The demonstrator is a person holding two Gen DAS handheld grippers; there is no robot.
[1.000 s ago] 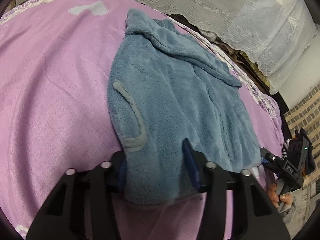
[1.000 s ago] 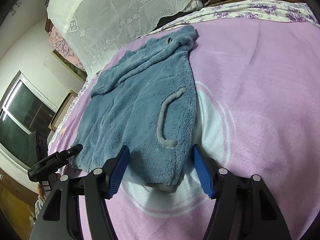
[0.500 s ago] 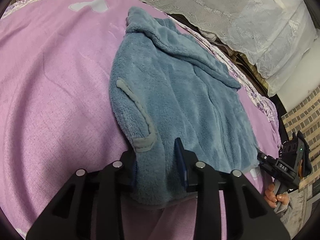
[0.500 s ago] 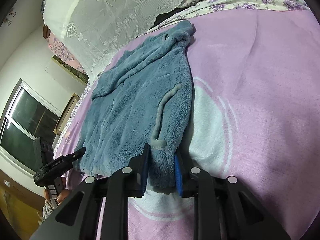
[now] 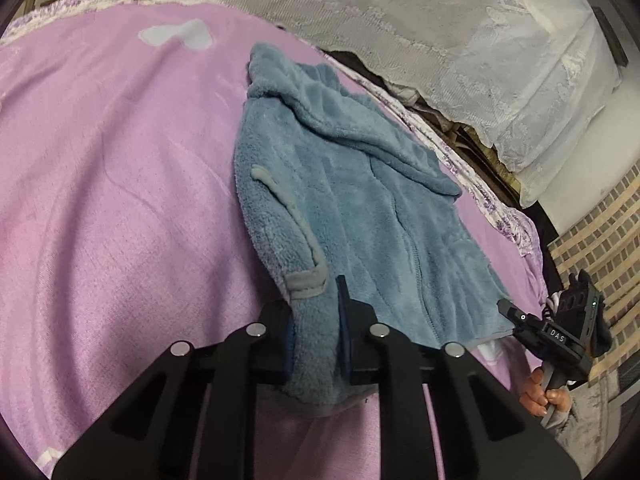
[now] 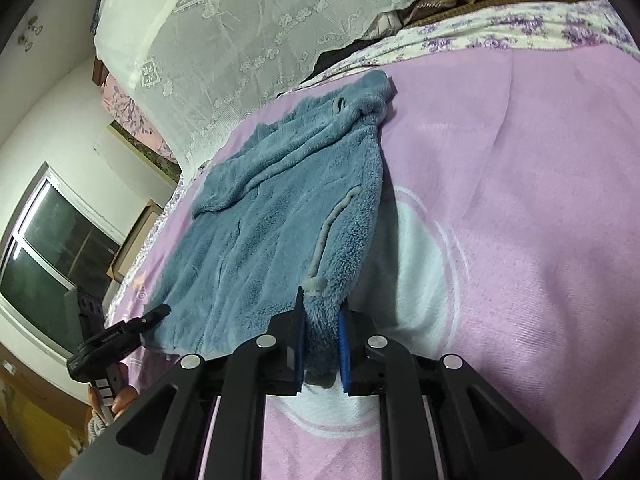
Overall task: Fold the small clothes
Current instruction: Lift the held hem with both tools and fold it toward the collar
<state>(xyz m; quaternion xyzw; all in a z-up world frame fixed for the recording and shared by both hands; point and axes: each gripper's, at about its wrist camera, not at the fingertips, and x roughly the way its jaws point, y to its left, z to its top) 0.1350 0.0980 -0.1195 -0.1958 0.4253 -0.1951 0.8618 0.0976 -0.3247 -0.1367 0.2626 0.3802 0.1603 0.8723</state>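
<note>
A small blue fleece jacket [image 5: 352, 208] with grey pocket trim lies spread on a pink blanket [image 5: 112, 184]. My left gripper [image 5: 316, 320] is shut on the jacket's near bottom corner, fleece bunched between its blue pads. In the right wrist view the same jacket [image 6: 272, 216] lies ahead, and my right gripper [image 6: 322, 332] is shut on its other bottom corner, just below a grey pocket trim. Each gripper shows in the other's view: the right one [image 5: 516, 316] at the hem's far end, the left one [image 6: 156, 314] at the hem's left end.
White lace-covered pillows [image 5: 440, 40] and a floral sheet edge [image 5: 496, 208] line the far side of the bed. A brick wall [image 5: 600, 216] stands at right. A dark window [image 6: 44, 264] and boxes [image 6: 136, 236] are off the bed's left side in the right wrist view.
Both grippers have closed from wide open onto the jacket's bottom corners, pinching the fleece. The hem is bunched and slightly lifted at each grip.
</note>
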